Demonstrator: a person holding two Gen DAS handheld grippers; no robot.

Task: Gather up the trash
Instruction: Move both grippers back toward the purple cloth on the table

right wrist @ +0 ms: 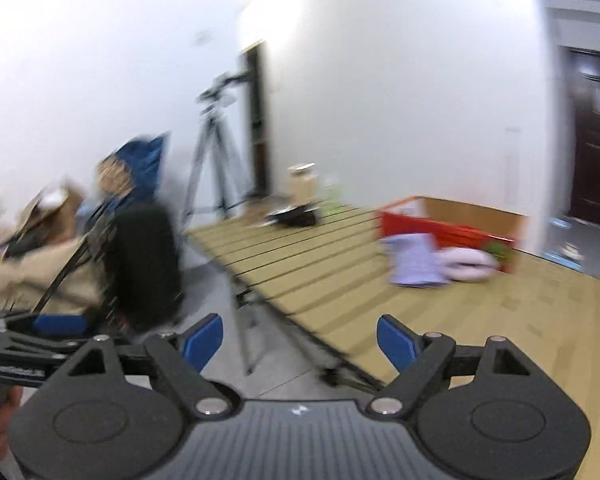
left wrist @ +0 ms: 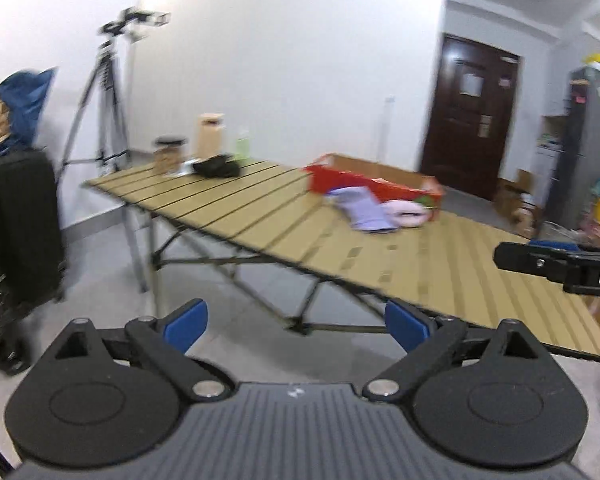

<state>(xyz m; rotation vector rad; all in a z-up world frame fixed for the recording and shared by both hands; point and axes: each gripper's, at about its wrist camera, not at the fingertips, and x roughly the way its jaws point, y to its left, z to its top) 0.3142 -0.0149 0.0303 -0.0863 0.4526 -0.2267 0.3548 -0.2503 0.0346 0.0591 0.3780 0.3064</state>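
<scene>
Grippers, left gripper (left wrist: 296, 324) and right gripper (right wrist: 300, 340), hang spread and empty; each should approach the purple packet (left wrist: 364, 210) on the table (left wrist: 480, 280) slowly.

I am in a plain room of a flat, used for storage and for filming. White walls and a grey tiled floor (left wrist: 236, 304) surround a folding slatted worktop (left wrist: 260, 208). At the far left a camera tripod (left wrist: 108, 112) stands by the wall, with a black suitcase (left wrist: 20, 224) nearer me. At the far right is a dark wooden door (left wrist: 472, 116), with cardboard boxes (left wrist: 516, 196) on the floor and a tall grey fridge (left wrist: 588, 144) beside stacked coloured bins.
</scene>
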